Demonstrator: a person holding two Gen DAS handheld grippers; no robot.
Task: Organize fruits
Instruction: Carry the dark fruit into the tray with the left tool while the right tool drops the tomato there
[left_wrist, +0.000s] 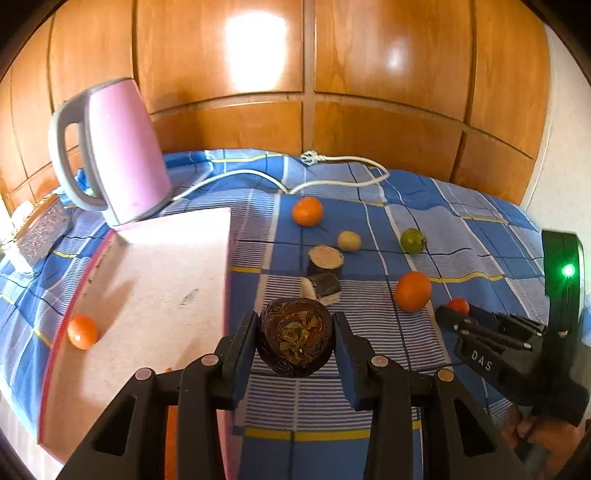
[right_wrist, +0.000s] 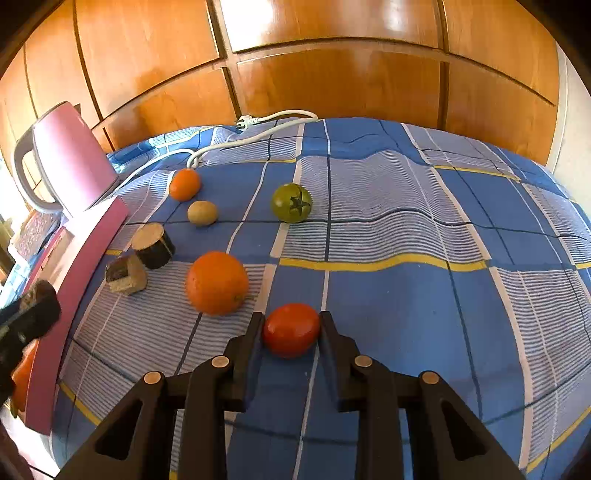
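The left tongs (left_wrist: 295, 336) grip a dark, round cut fruit (left_wrist: 295, 338), held above the blue checked cloth (right_wrist: 406, 295) just beside the right edge of the pink board (left_wrist: 166, 295). The right tongs (right_wrist: 291, 330) pinch a red tomato (right_wrist: 291, 329) — low over the cloth, near a big orange (right_wrist: 217, 282). Right of the tomato the cloth lies bare to its far edge — a green tomato (right_wrist: 291, 203) sits farther back.

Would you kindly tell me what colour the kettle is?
The kettle is pink with a grey handle, clearest in the left wrist view.
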